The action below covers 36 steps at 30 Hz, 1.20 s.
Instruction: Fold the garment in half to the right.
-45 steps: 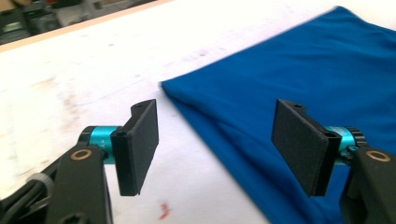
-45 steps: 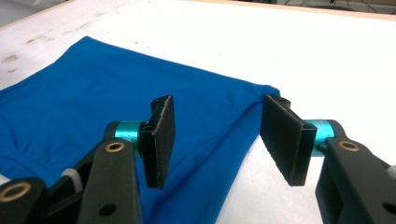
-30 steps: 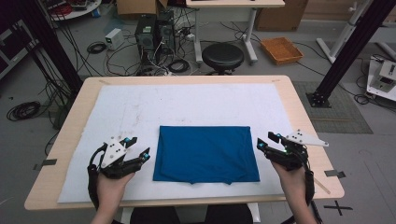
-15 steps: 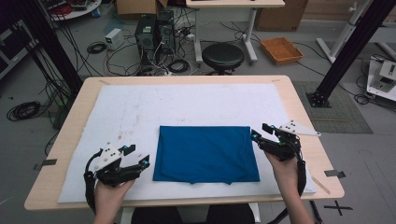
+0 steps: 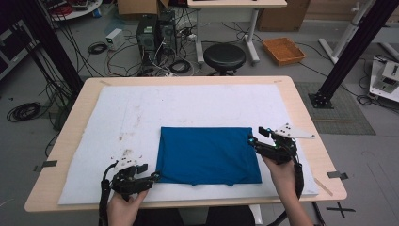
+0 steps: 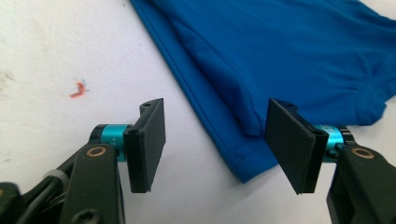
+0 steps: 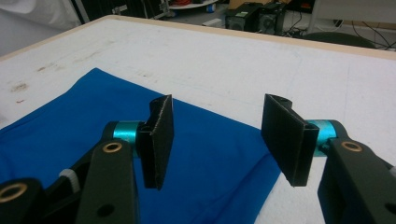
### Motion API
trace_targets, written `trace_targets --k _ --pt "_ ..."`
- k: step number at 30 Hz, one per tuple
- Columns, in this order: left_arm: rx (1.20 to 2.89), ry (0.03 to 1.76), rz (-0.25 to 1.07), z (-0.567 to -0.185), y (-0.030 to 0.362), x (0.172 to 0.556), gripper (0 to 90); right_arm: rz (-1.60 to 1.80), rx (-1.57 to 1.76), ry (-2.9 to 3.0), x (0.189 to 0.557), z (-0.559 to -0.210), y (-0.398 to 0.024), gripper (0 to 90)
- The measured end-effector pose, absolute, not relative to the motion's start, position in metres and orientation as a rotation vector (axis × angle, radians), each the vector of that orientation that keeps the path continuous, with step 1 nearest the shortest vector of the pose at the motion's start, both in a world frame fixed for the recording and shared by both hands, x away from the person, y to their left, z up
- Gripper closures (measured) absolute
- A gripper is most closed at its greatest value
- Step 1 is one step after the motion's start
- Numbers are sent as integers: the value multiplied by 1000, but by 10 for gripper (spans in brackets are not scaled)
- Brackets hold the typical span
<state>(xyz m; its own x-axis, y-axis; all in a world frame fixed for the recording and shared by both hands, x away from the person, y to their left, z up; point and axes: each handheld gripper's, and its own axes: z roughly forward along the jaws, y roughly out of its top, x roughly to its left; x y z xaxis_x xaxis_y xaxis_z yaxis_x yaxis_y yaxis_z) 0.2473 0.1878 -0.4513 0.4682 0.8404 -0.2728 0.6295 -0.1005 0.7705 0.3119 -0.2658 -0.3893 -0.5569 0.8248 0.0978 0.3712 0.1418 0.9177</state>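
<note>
On the white mat (image 5: 141, 117) covering the desk (image 5: 301, 108), a folded blue cloth (image 5: 207, 155) lies flat, nearer the person's edge than the far one, roughly centred left to right.

Left tool (image 5: 153, 178): low at the cloth's near left corner. In the left gripper view (image 6: 215, 140) the jaws stand apart and have just been closing a little; the corner of the blue cloth (image 6: 280, 56) with its hemmed edge lies between them on the mat (image 6: 56, 60), but neither pad presses on it. State: released, nothing gripped.

Right tool (image 5: 256, 136): at the cloth's far right corner, jaws pointing toward the cloth. In the right gripper view (image 7: 217, 140) the jaws are spread with a clear gap, above the cloth's (image 7: 93, 116) edge; the white mat (image 7: 233, 60) shows beyond. State: released, no contact visible.

Small red mark on the mat (image 6: 78, 88) left of the left tool's jaws.
</note>
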Motion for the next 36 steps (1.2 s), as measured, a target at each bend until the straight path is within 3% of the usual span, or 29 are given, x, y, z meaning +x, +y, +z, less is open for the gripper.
trace_targets --k 6,9,14,20,27,36 --pt "1800 1271 261 -453 179 255 393 1405 1129 2009 315 -390 -258 443" --pt "1807 1268 278 -453 173 256 447 1404 1120 2022 317 -390 -251 443" --pt "1829 1268 304 -453 165 255 651 1410 1105 2043 323 -389 -233 444" --pt "1832 1268 298 -454 162 256 769 1425 1075 2068 337 -386 -196 442" --pt "1809 1286 282 -455 163 257 827 1473 1116 2143 367 -389 -141 443" --pt "1796 1289 295 -456 163 255 836 1348 1086 2294 406 -398 -58 489"
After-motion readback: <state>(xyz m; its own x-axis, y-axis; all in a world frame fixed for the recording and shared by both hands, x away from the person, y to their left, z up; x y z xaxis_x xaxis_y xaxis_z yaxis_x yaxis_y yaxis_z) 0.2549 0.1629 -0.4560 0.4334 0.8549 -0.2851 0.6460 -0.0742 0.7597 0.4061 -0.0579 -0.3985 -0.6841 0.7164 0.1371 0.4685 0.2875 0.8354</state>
